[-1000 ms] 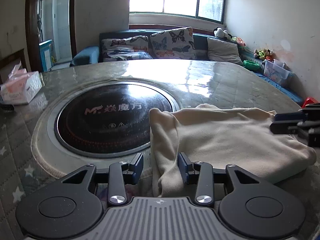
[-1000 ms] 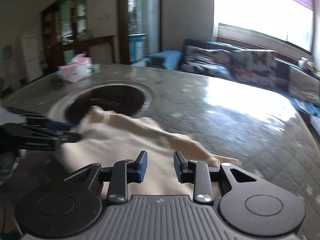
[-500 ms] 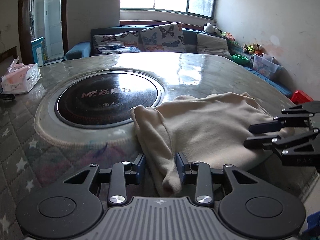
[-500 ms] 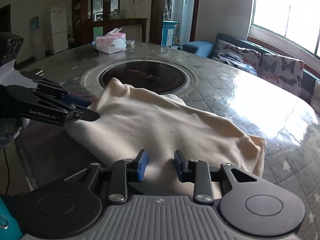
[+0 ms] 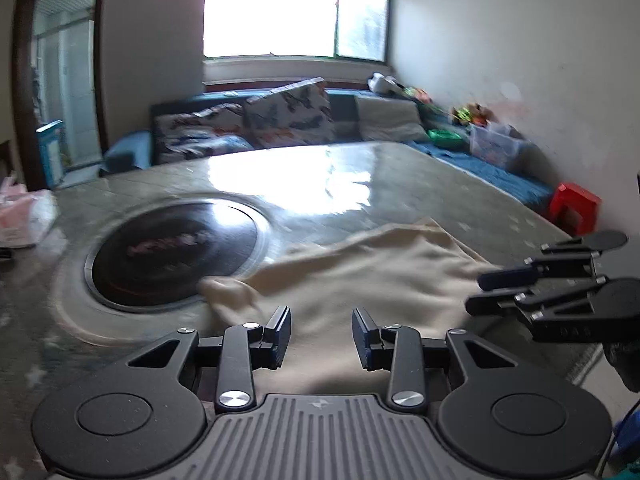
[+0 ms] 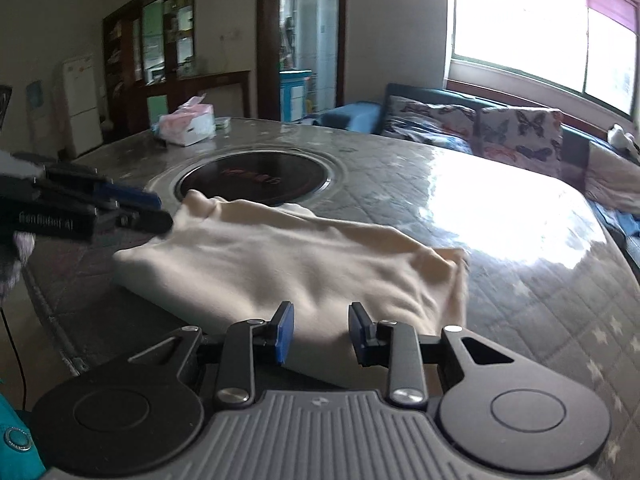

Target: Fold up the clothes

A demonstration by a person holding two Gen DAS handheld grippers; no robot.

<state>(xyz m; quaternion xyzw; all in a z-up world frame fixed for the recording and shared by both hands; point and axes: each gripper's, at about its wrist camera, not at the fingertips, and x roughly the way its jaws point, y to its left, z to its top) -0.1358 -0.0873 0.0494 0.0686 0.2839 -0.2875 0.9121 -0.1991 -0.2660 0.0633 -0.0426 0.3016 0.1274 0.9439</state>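
From the left wrist, the left tongs [image 5: 321, 334] stand spread, pinching nothing, over the cream garment [image 5: 360, 276] on the desk [image 5: 360, 176]. From the right wrist, the right tongs [image 6: 321, 332] likewise gape empty at its near edge (soft, limp cloth; best pinched at corners).
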